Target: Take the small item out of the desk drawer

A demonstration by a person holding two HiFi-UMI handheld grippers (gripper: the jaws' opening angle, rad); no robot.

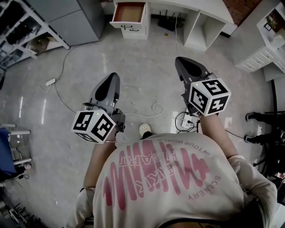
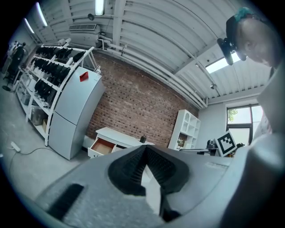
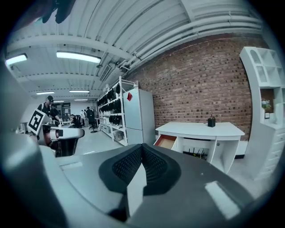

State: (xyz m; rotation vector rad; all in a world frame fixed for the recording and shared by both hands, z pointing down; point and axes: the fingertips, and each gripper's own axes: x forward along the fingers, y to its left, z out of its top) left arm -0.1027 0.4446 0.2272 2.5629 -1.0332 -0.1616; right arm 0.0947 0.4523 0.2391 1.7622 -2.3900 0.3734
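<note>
Drawer (image 1: 129, 13) stands pulled out at the left end of the white desk (image 1: 178, 6), as the head view shows it, at the far edge of the grey floor (image 1: 133, 67). Its brown inside lies open to the camera, but it is too far and too small to tell whether the small item lies in it. Both grippers are held over the floor, well apart from the desk and pointing toward it. The left gripper (image 1: 107, 85) is on the left with its marker cube (image 1: 93, 126) close to the person's white printed shirt (image 1: 169, 187). The right gripper (image 1: 189, 67) is a little further forward, its marker cube (image 1: 209, 96) by the person's forearm. In the left gripper view the jaws are pressed together at their tips with nothing between them, and the same holds in the right gripper view. Beyond the jaws, both gripper views show the desk against a brick wall (image 2: 133, 104). A tall grey cabinet (image 1: 73, 18) stands just beside the desk's drawer end, and a white shelf unit (image 1: 260, 46) stands off its other end. A white cable (image 1: 156, 108) loops across the floor between the grippers, and a power strip (image 1: 50, 82) lies toward the floor's left edge.
</note>
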